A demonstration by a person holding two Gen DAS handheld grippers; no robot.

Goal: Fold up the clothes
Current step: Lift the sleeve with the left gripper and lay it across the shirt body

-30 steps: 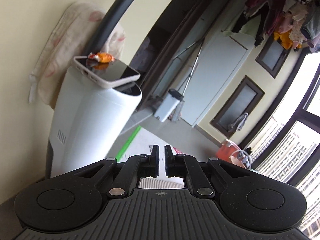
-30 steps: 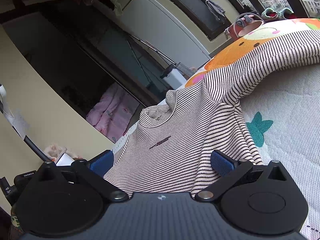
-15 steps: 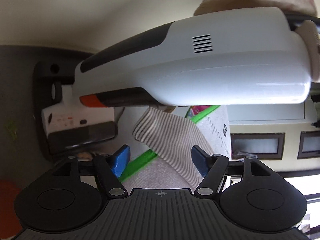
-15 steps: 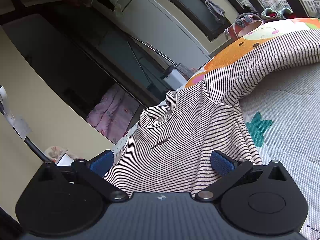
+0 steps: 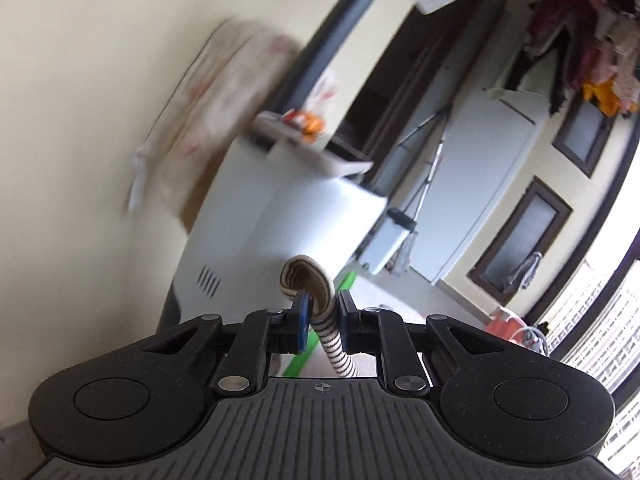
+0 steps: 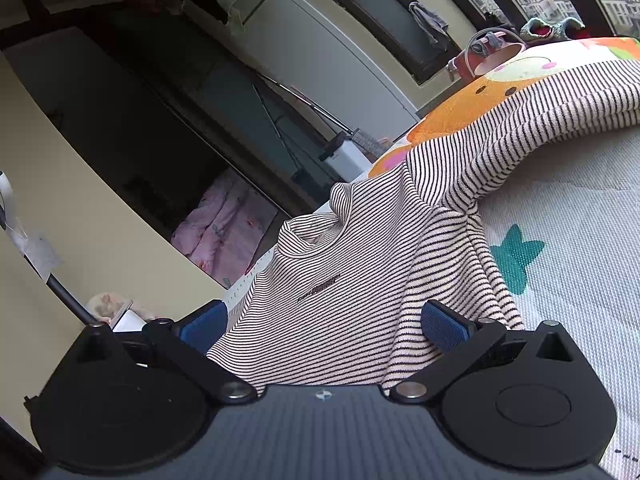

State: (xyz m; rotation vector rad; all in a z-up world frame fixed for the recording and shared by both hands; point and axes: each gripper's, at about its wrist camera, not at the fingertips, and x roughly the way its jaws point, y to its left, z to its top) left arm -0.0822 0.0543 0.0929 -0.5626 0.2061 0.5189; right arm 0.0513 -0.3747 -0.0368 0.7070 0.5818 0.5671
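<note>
A cream shirt with thin black stripes point(image 6: 360, 280) lies on a pale mat point(image 6: 560, 240), collar away from me, one sleeve stretched to the right over an orange cushion point(image 6: 460, 108). My right gripper point(image 6: 324, 328) is open, its blue pads on either side of the shirt's lower body, resting low over it. My left gripper point(image 5: 322, 320) is shut on a rolled strip of the striped cloth point(image 5: 316, 292), which loops up above the fingertips and hangs down between them. The left view is blurred.
A white appliance point(image 5: 280, 240) with a phone on top stands by the cream wall in front of the left gripper. A green mat edge point(image 5: 344, 280) shows below it. An orange bucket point(image 5: 508, 320) sits near the window. Clothes hang above at the right.
The left gripper, open around a striped cloth end half a second ago, has shut on it and swung upward. The right gripper and the shirt have not moved.
</note>
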